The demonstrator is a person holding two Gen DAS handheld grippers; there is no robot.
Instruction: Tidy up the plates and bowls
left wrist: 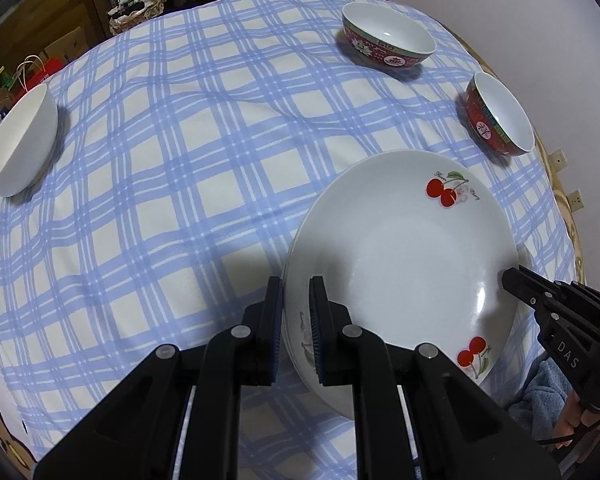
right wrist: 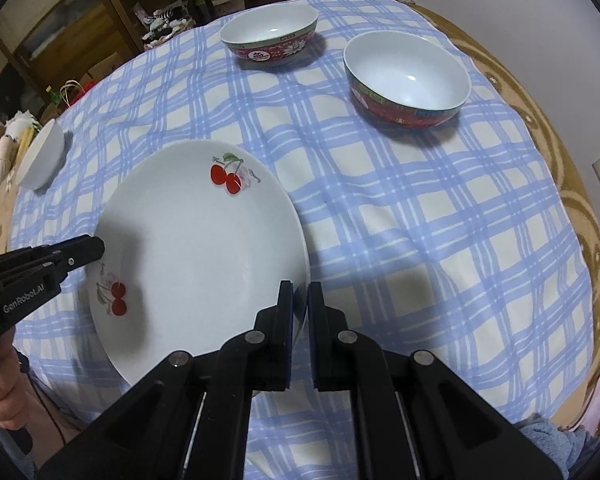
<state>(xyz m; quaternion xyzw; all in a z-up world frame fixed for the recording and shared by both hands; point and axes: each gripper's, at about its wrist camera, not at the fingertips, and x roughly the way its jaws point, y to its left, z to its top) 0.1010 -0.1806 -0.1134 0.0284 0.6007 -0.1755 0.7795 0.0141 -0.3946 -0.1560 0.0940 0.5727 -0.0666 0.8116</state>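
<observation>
A white plate with red cherry prints (left wrist: 404, 248) (right wrist: 196, 240) is held over the blue checked tablecloth (left wrist: 172, 168) by both grippers at opposite rims. My left gripper (left wrist: 296, 292) (right wrist: 96, 248) is shut on its left rim. My right gripper (right wrist: 300, 292) (left wrist: 508, 276) is shut on its right rim. The plate throws a shadow on the cloth; whether it touches the cloth I cannot tell. Two red patterned bowls (left wrist: 388, 40) (left wrist: 500, 116) stand at the far right, seen also as bowl (right wrist: 270, 36) and bowl (right wrist: 406, 76). A plain white bowl (left wrist: 20, 140) (right wrist: 42, 154) stands at the far left edge.
The table is round, with a tan patterned cover (right wrist: 572, 184) showing past the cloth's edge. Beyond it stand wooden shelves (right wrist: 112, 8), a basket of clutter (left wrist: 136, 8) and a paper bag (left wrist: 32, 76). A blue towel (left wrist: 540, 396) lies at the near side.
</observation>
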